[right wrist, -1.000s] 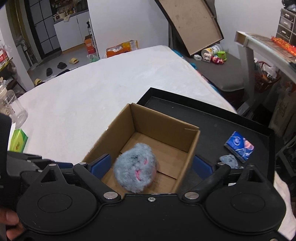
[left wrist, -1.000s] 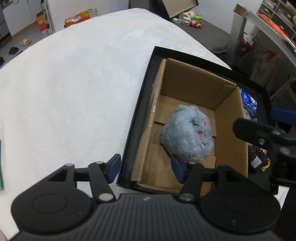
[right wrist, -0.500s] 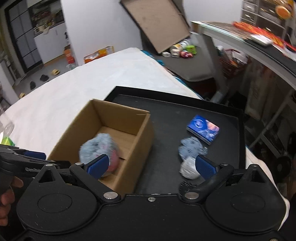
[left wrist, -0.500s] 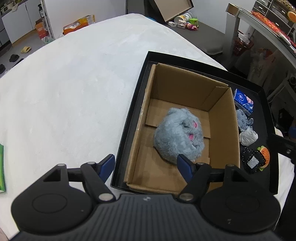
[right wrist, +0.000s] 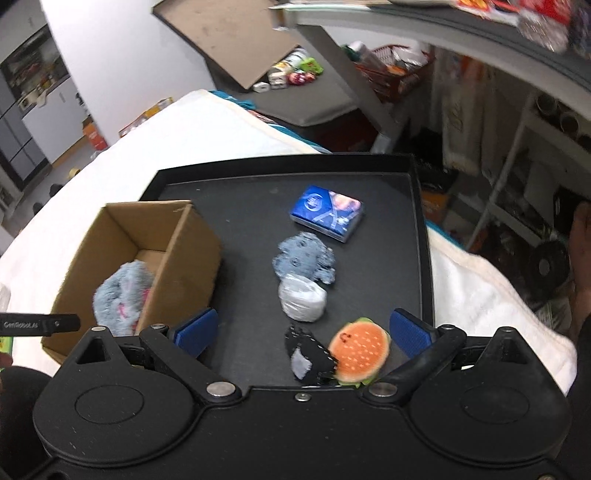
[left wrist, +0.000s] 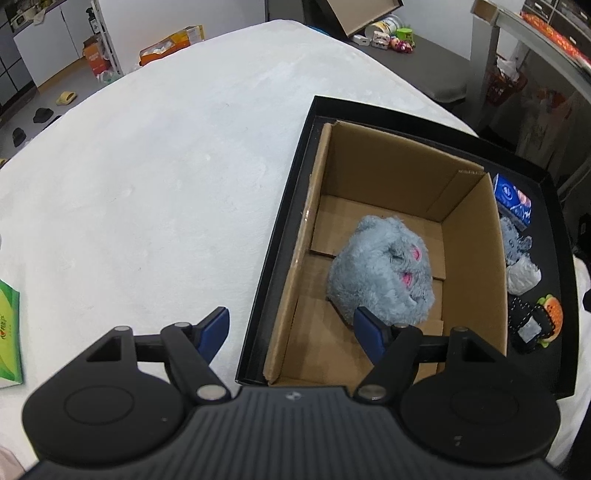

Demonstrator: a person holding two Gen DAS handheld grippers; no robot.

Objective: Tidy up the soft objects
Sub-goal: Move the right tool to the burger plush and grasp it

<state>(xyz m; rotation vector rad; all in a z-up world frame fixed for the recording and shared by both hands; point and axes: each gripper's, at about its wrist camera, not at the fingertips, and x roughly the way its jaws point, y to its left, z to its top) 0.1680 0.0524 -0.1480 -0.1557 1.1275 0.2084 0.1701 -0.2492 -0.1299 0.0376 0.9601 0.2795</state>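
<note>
With the grey plush [left wrist: 380, 273] already in the cardboard box [left wrist: 476, 258], the right gripper [right wrist: 301, 330], jaws wide and empty, hangs over the burger toy [right wrist: 360, 349], likely the next pick. It needs lowering and closing; the left gripper [left wrist: 291, 328] is wide too

In the left wrist view, the cardboard box [left wrist: 476, 258] wall hides part of the small grey plush [left wrist: 515, 240] and the blue packet [left wrist: 513, 199] at three o'clock. A green packet [left wrist: 9, 317] is cut by the edge at nine o'clock. In the right wrist view, the fluffy grey toy [right wrist: 120, 295] is half hidden behind the box wall, and the shelf clutter [right wrist: 535, 18] at one o'clock is too blurred to identify.
</note>
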